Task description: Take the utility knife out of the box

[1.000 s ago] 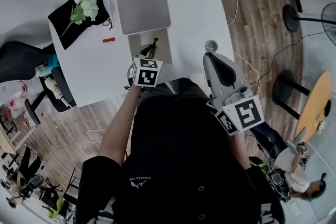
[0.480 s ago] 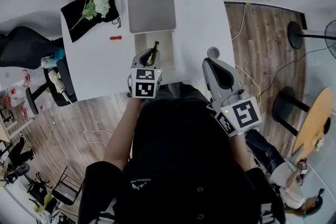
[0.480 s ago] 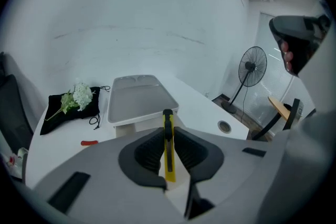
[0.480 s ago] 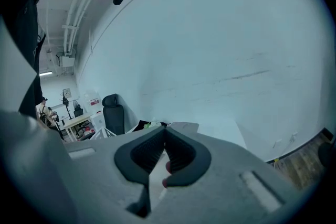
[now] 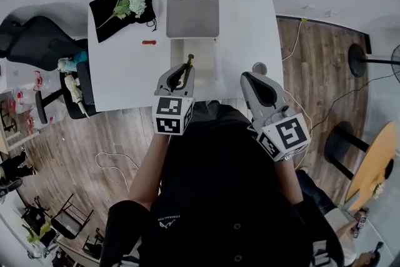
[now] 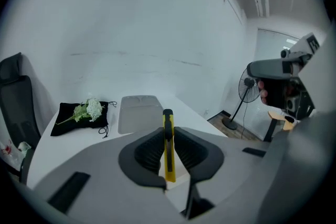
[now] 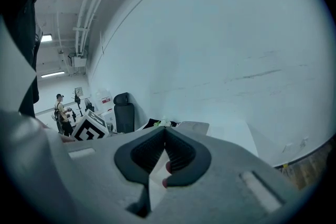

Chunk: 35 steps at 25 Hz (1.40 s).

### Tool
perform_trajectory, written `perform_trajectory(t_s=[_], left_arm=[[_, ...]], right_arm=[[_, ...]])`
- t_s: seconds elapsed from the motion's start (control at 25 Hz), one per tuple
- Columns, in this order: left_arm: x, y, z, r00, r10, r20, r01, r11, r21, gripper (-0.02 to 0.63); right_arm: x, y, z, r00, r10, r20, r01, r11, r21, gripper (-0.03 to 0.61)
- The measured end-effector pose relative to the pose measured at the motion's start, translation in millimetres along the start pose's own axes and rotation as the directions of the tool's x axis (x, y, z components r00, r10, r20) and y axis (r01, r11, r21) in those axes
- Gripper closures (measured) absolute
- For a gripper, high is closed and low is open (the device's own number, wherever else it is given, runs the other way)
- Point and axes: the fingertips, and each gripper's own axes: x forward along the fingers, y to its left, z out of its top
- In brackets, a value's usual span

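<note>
White table (image 5: 122, 75) under head view: carries open box (image 5: 205, 59); holds utility knife (image 5: 187, 64) above it in left gripper (image 5: 182, 72). Left gripper view: clamps yellow knife between pads. Right gripper view: shows right gripper (image 7: 164, 129) pressed together, empty.

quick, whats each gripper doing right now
Left gripper: closed on the yellow utility knife.
Right gripper: closed, nothing between its fingers.

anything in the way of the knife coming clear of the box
Nothing visible does. The left gripper clamps the utility knife over the open box. The lid lies folded flat on the far side, and the right gripper stands off to the side, shut.
</note>
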Motion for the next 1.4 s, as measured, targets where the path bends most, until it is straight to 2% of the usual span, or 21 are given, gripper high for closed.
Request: perform_trajectory(t_s=[0.36, 0.88, 1.16, 1.4], left_arm=[[-55.5, -14.0, 22.0, 0.989, 0.024, 0.149, -0.019, 0.999, -0.035, 0.555], [-96.3, -16.0, 30.6, 0.965, 0.067, 0.253, -0.054, 0.997, -0.058, 0.555], [-116.7, -19.0, 49.7, 0.938, 0.086, 0.336, -0.063, 0.995, -0.077, 0.555], [-136.5, -19.1, 73.3, 0.904, 0.103, 0.415, -0.074, 0.994, -0.084, 0.555]], right_arm=[[0.2, 17.6, -5.3, 0.997, 0.072, -0.003, -0.072, 0.997, -0.042, 0.574], [-2.7, 43.0, -0.8, 0.991, 0.13, 0.015, -0.128, 0.987, -0.093, 0.574], [-6.3, 50.2, 9.6, 0.988, 0.148, 0.043, -0.142, 0.983, -0.116, 0.574], [-13.7, 55.1, 29.8, 0.985, 0.151, 0.087, -0.137, 0.98, -0.147, 0.574]])
